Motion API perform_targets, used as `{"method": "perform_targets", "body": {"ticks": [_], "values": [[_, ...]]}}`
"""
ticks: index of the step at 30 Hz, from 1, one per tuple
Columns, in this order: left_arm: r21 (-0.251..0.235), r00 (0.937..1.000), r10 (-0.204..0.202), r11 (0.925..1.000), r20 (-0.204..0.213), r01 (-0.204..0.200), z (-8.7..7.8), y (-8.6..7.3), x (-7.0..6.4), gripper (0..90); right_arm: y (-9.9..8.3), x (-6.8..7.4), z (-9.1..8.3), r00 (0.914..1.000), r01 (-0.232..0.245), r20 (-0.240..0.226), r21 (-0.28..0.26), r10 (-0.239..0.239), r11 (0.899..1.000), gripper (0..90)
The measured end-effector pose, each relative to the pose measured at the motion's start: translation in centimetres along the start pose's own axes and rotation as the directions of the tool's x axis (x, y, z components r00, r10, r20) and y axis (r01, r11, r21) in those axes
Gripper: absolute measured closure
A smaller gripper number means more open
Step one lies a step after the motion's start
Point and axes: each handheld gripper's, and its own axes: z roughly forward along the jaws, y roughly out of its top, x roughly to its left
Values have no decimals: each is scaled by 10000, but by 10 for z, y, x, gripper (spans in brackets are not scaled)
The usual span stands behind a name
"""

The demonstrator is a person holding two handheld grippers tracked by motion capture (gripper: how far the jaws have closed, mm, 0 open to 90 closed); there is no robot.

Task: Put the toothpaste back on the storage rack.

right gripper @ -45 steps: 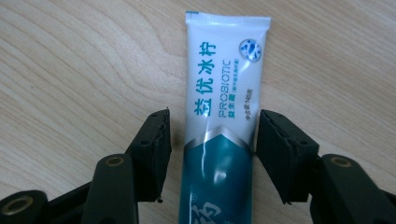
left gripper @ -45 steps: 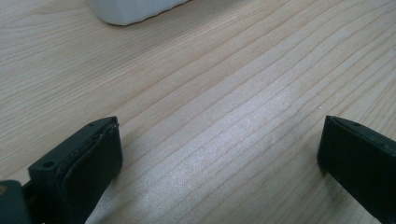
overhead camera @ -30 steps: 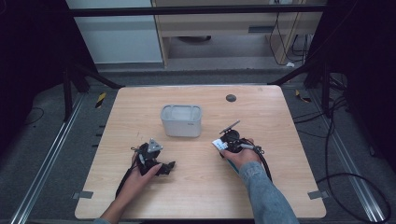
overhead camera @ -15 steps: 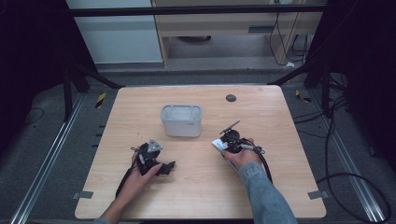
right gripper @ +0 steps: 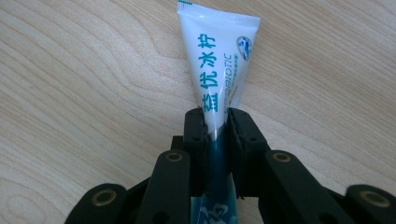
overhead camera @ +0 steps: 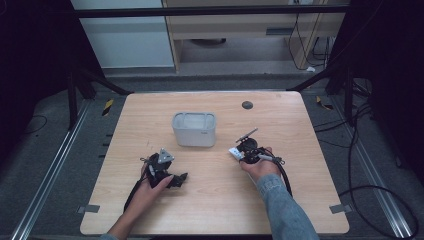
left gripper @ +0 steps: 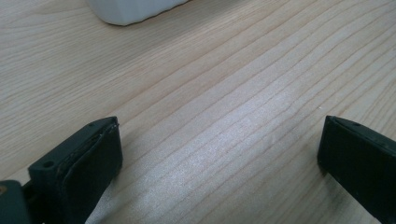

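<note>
The right gripper is clenched on a white tube with blue lettering, its crimped end pointing away from the jaws above the wooden table. In the high view the right gripper sits right of centre with the tube at its tip, just beside the front right corner of a grey tub. The left gripper is released, jaws wide apart over bare wood; it lies near the tub's front left.
</note>
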Motion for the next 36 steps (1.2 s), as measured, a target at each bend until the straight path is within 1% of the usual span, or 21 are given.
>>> {"method": "perform_targets", "body": {"ticks": [2,3,5,7,13,16,18,20,22,25,27,30,33,36], "values": [[2,10000,1,10000,12,-1,0,0,0,0,0,0,0,10000,-53,-28,-19,53,10000,782],[0,10000,-3,10000,9,3,0,0,0,0,-1,-1,0,10000,60,-37,-56,-60,10000,784],[-3,10000,-2,10000,2,2,0,0,0,0,-1,-2,-1,9999,97,-48,-102,-98,9999,787],[-1,10000,-1,10000,12,1,0,0,0,0,-2,-2,-2,9999,-3,-110,-164,1,9999,791],[1,10000,-3,10000,12,3,0,0,0,0,-3,-3,-5,9999,107,63,-273,-105,9996,795],[-2,10000,-3,10000,1,3,0,0,0,0,-4,-4,-8,10000,-2,70,-320,4,9995,796],[2,10000,-4,10000,12,4,0,0,0,0,-4,-5,-9,10000,49,86,-344,-46,9994,796],[-2,10000,-5,10000,10,5,0,0,0,0,-5,-5,-10,10000,-7,63,-322,9,9995,796],[4,10000,-3,10000,11,3,0,0,0,0,-6,-6,-11,9999,130,56,-288,-128,9995,797],[0,10000,-8,10000,11,8,0,0,0,0,-7,-5,-11,9999,153,70,-196,-152,9997,797],[1,10000,-4,10000,12,4,0,0,0,0,-8,-5,-11,9999,153,75,-233,-152,9996,797],[2,10000,-4,10000,11,4,0,0,0,0,-8,-7,-15,10000,28,81,-338,-26,9994,798],[0,10000,-7,10000,0,7,0,0,0,0,-9,-8,-16,9999,13,151,-337,-8,9994,798],[3,10000,-2,10000,10,2,0,0,0,0,-11,-11,-20,9999,-44,98,-455,49,9990,798]]}}
